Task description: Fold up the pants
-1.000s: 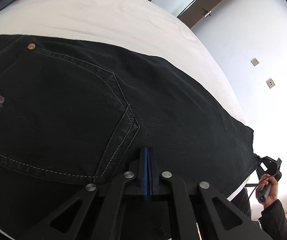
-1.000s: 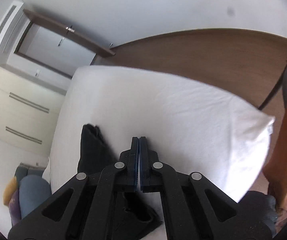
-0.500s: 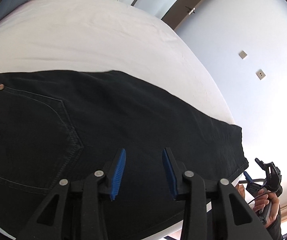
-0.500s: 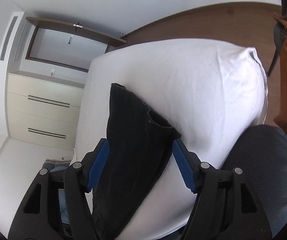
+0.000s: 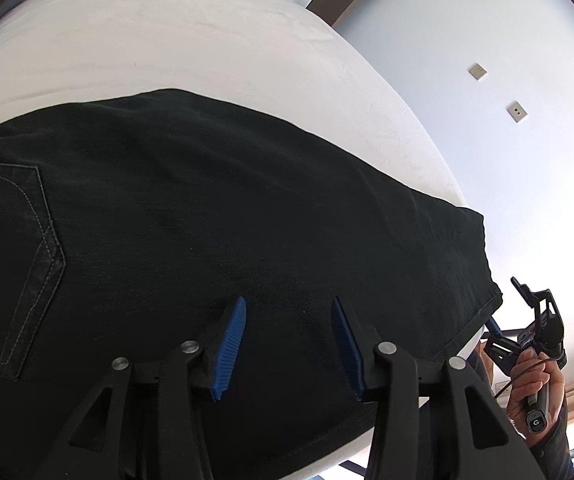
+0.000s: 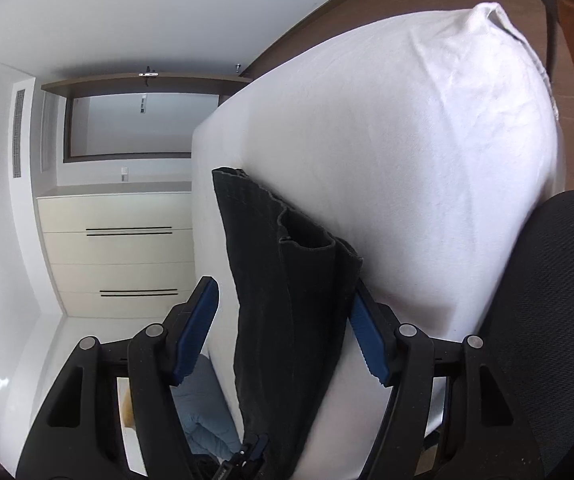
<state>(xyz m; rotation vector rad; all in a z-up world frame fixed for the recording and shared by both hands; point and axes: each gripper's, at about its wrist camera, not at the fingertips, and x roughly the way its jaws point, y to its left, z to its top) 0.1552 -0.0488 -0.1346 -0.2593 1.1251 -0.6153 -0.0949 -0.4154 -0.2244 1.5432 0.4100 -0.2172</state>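
Note:
Black jeans (image 5: 223, 216) lie flat along the near edge of a white bed (image 5: 191, 40), back pocket at the left, leg hems at the right. My left gripper (image 5: 287, 316) is open and empty, just above the thigh part of the jeans. In the right wrist view the jeans' leg (image 6: 287, 280) runs along the bed's edge (image 6: 427, 160), hems pointing away. My right gripper (image 6: 283, 300) is open, its fingers either side of the leg near the hems, holding nothing. The right gripper also shows in the left wrist view (image 5: 527, 336), off the hem end.
A wall with two switch plates (image 5: 516, 110) is beyond the bed's end. A cream drawer unit (image 6: 119, 248) and doorway stand past the bed. A dark mesh chair (image 6: 547, 320) is at the bed's corner. Blue bedding (image 6: 207, 420) lies low beside the bed.
Both grippers were shut one second ago and have opened. The left one let go and slid right along the jeans. The right one drew back; the leg hems now lie on the bed.

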